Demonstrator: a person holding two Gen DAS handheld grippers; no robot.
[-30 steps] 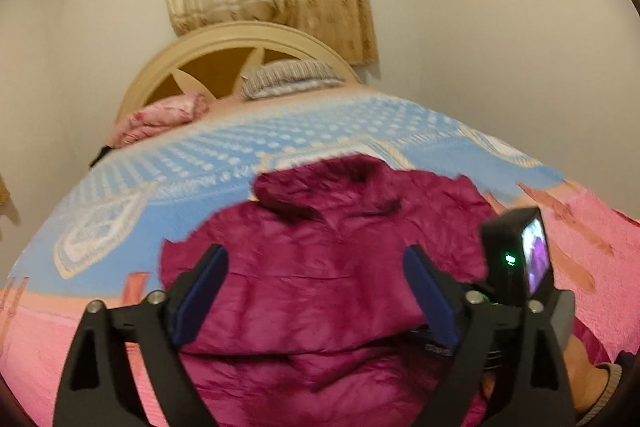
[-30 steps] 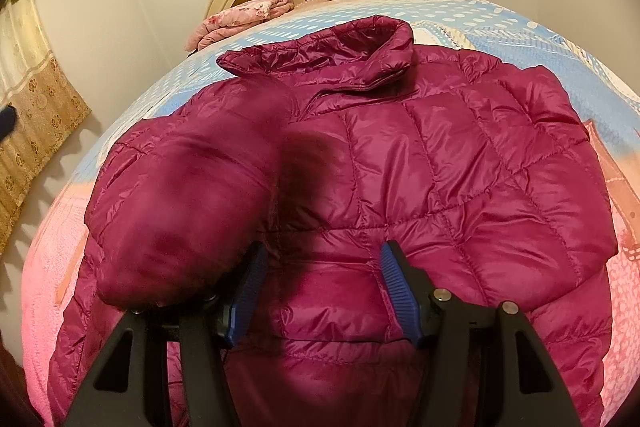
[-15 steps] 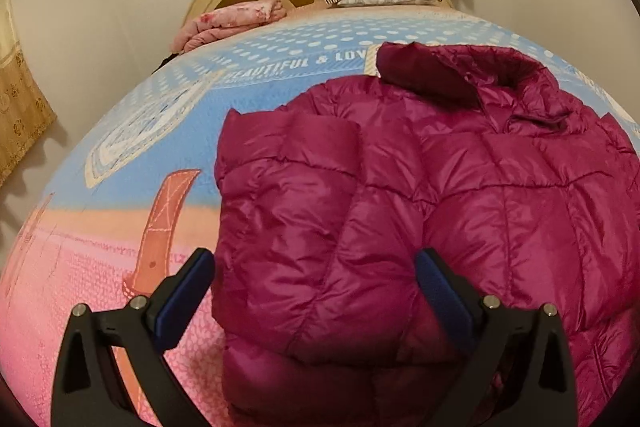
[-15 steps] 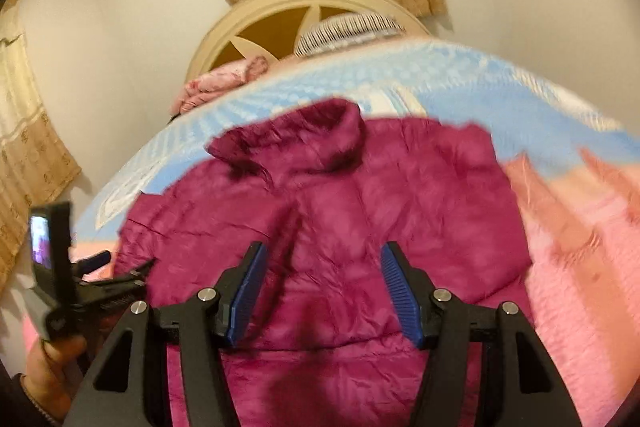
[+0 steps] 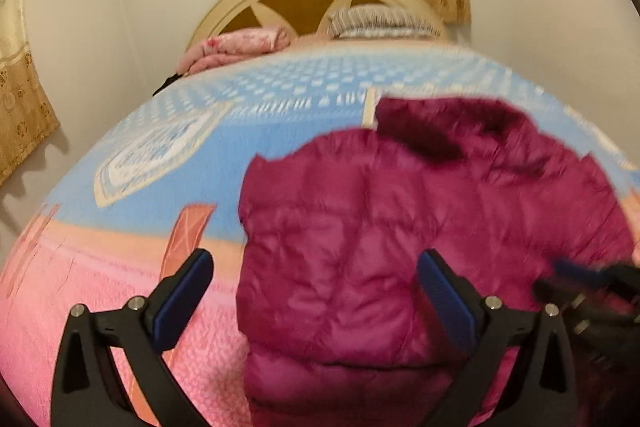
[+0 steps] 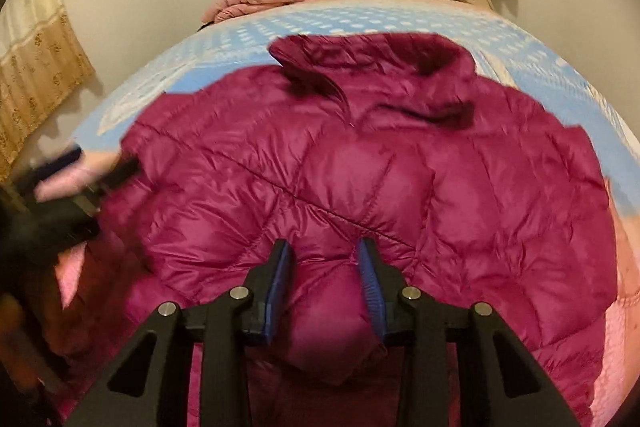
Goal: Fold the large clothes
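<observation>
A magenta quilted puffer jacket (image 6: 360, 187) lies spread on the bed (image 5: 280, 131), collar toward the headboard; it looks light, soft and springy, with a shiny shell likely to slip from a shallow pinch. The right gripper (image 6: 325, 267) has its fingers narrowed around a puffy fold near the hem, though a firm clamp cannot be confirmed. The left gripper (image 5: 314, 291) hangs wide open and empty over the jacket's left edge, where a deep bite on a seam would probably hold best.
</observation>
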